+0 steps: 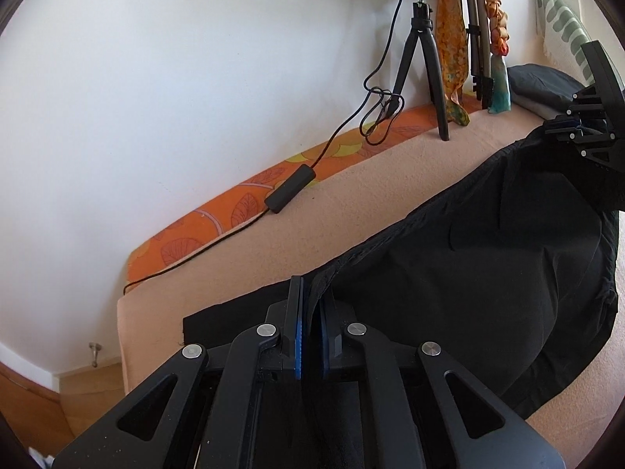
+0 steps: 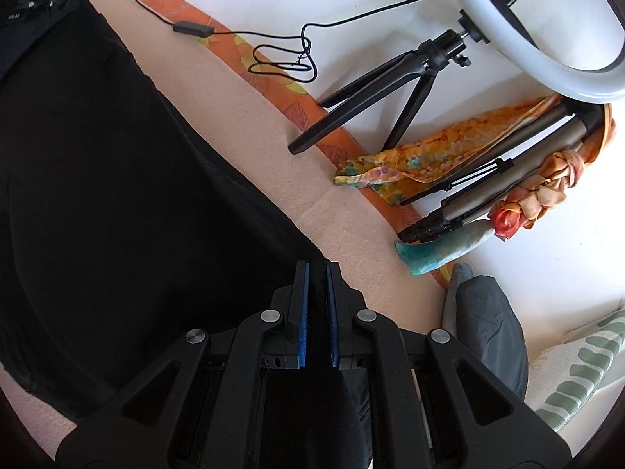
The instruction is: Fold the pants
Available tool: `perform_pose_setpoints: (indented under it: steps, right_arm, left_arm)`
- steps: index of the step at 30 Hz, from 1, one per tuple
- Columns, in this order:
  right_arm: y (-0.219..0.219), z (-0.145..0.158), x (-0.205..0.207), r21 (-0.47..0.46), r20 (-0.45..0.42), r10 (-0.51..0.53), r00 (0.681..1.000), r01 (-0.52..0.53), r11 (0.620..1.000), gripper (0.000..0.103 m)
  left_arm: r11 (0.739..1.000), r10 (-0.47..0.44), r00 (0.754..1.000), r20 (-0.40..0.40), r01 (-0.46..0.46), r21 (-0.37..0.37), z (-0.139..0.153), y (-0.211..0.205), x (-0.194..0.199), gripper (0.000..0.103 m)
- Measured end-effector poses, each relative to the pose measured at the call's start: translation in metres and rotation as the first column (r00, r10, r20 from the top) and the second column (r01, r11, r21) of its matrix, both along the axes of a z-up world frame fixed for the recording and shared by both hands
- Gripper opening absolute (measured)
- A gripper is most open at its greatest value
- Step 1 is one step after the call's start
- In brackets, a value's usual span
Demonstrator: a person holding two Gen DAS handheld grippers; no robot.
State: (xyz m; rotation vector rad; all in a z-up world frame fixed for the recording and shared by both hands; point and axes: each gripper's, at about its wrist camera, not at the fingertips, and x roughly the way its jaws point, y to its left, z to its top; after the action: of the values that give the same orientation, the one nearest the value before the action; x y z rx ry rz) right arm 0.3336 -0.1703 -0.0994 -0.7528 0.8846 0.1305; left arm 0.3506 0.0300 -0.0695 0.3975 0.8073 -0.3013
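Stretching between both tools, the black fabric pants (image 1: 488,258) hang over the beige blanket-covered bed (image 1: 351,195). The left gripper (image 1: 311,312) pinches one edge; the right gripper (image 2: 317,297) clamps the opposite edge beside the black tripod ring light (image 2: 390,86).

The pants (image 1: 488,265) are matt black cloth, smooth and limp. The blanket (image 2: 250,117) under them looks fuzzy beige fleece. Both tongs (image 1: 310,312) (image 2: 317,301) are matt black plastic with ribbed blue pads (image 2: 304,324) and shiny metal pins.
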Motion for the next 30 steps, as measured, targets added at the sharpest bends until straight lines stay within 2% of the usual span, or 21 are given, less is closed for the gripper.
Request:
perform_pose_setpoints:
  steps: [1, 3, 5, 6, 7, 8, 9, 10, 12, 16, 18, 21, 24, 26, 29, 30]
  right_arm:
    - [0.0, -0.007, 0.006, -0.015, -0.007, -0.003, 1.0, 0.003, 1.0, 0.009]
    - [0.0, -0.018, 0.016, -0.05, -0.008, -0.01, 1.0, 0.009, 0.999, 0.009]
    - [0.0, -0.024, 0.025, -0.079, -0.007, -0.024, 1.0, 0.023, 0.997, 0.01]
    - [0.0, -0.025, 0.027, -0.086, -0.001, -0.03, 1.0, 0.03, 0.996, 0.013]
    - [-0.001, -0.024, 0.029, -0.095, 0.016, -0.039, 0.999, 0.041, 0.995, 0.022]
    - [-0.001, -0.022, 0.029, -0.101, 0.04, -0.043, 0.998, 0.047, 0.994, 0.026]
    - [-0.001, -0.019, 0.029, -0.108, 0.068, -0.044, 0.997, 0.052, 0.993, 0.026]
    - [-0.001, -0.016, 0.031, -0.111, 0.088, -0.049, 0.995, 0.059, 0.992, 0.027]
    - [-0.002, -0.005, 0.031, -0.067, 0.098, -0.068, 0.993, 0.075, 0.995, 0.028]
    - [-0.002, 0.016, 0.022, -0.018, 0.156, -0.089, 0.984, 0.093, 0.996, 0.057]
    - [-0.002, 0.026, 0.017, 0.01, 0.166, -0.106, 0.98, 0.105, 0.994, 0.058]
    - [-0.001, 0.041, 0.001, 0.105, 0.162, -0.132, 0.978, 0.116, 0.988, 0.058]
    - [0.006, 0.05, -0.028, 0.218, 0.135, -0.123, 0.983, 0.092, 0.972, 0.058]
    - [0.015, 0.05, -0.051, 0.289, 0.102, -0.107, 0.989, 0.073, 0.955, 0.058]
    - [0.031, 0.045, -0.087, 0.394, 0.046, -0.081, 0.996, 0.056, 0.917, 0.058]
    - [0.038, 0.041, -0.098, 0.418, 0.027, -0.068, 0.997, 0.05, 0.907, 0.058]
  left_arm:
    - [1.0, 0.003, 1.0, -0.014, -0.003, -0.005, -0.003, 0.001, 0.004, 0.009]
    - [1.0, 0.021, 0.999, -0.034, -0.022, -0.009, -0.009, 0.004, 0.014, 0.018]
    - [0.999, 0.044, 0.998, -0.05, -0.045, -0.03, -0.011, 0.009, 0.022, 0.022]
    - [0.997, 0.054, 0.997, -0.052, -0.056, -0.044, -0.01, 0.013, 0.024, 0.022]
    - [0.996, 0.061, 0.997, -0.054, -0.064, -0.061, -0.008, 0.016, 0.026, 0.023]
    - [0.995, 0.068, 0.996, -0.057, -0.072, -0.074, -0.007, 0.02, 0.028, 0.029]
    - [0.994, 0.077, 0.996, -0.054, -0.081, -0.08, -0.005, 0.023, 0.029, 0.035]
    - [0.992, 0.085, 0.995, -0.051, -0.089, -0.085, -0.002, 0.027, 0.029, 0.037]
    - [0.99, 0.088, 0.995, -0.045, -0.093, -0.104, 0.003, 0.031, 0.029, 0.041]
    - [0.985, 0.108, 0.993, -0.037, -0.112, -0.13, 0.016, 0.043, 0.033, 0.05]
    - [0.979, 0.099, 0.992, -0.075, -0.111, -0.174, 0.021, 0.049, 0.039, 0.054]
    - [0.973, 0.096, 0.989, -0.113, -0.118, -0.2, 0.027, 0.054, 0.044, 0.055]
    - [0.977, 0.08, 0.991, -0.105, -0.099, -0.187, 0.036, 0.052, 0.041, 0.055]
    - [0.973, 0.068, 0.993, -0.094, -0.087, -0.212, 0.044, 0.056, 0.038, 0.056]
    - [0.928, 0.076, 0.983, -0.169, -0.132, -0.348, 0.05, 0.075, 0.045, 0.059]
    - [0.921, 0.106, 0.981, -0.16, -0.157, -0.356, 0.054, 0.08, 0.045, 0.059]
